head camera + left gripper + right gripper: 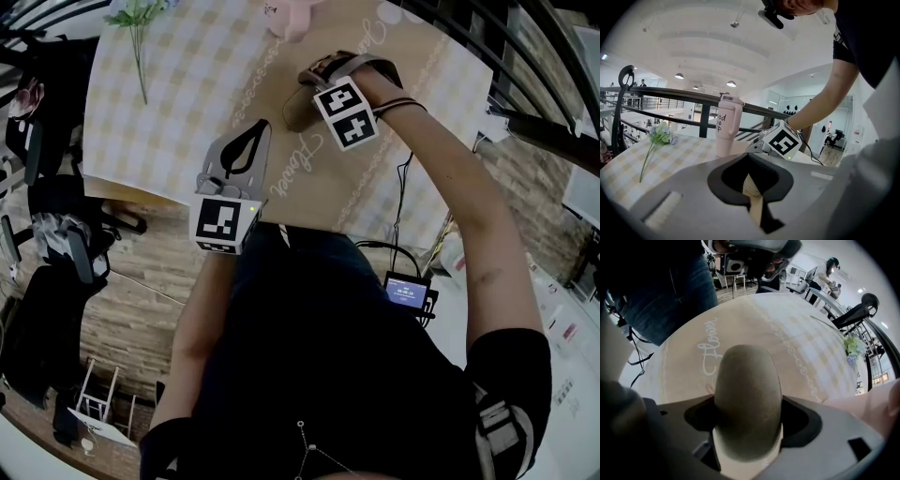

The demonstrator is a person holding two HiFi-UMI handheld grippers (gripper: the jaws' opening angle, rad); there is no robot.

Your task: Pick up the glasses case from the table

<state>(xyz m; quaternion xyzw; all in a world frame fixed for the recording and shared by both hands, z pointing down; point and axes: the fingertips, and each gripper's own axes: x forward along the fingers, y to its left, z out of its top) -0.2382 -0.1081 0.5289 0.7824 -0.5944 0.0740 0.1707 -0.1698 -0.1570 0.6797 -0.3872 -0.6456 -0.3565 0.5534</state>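
Note:
The glasses case (747, 399), olive-brown and oval, fills the middle of the right gripper view, and my right gripper (747, 437) is shut on its near end. In the head view the same gripper (311, 92) holds the case (296, 112) over the beige centre strip of the tablecloth (187, 84). I cannot tell whether the case touches the cloth. My left gripper (261, 127) is at the table's near edge, jaws together and holding nothing. In its own view that gripper (749, 161) faces the right gripper's marker cube (783, 142).
A pink tumbler (727, 126) stands at the far side of the table (291, 14). A flower sprig (136, 23) lies on the checked cloth at far left. Black railings border the table. Dark chairs (56, 234) sit left on the floor, and a small screen device (408, 291) hangs right.

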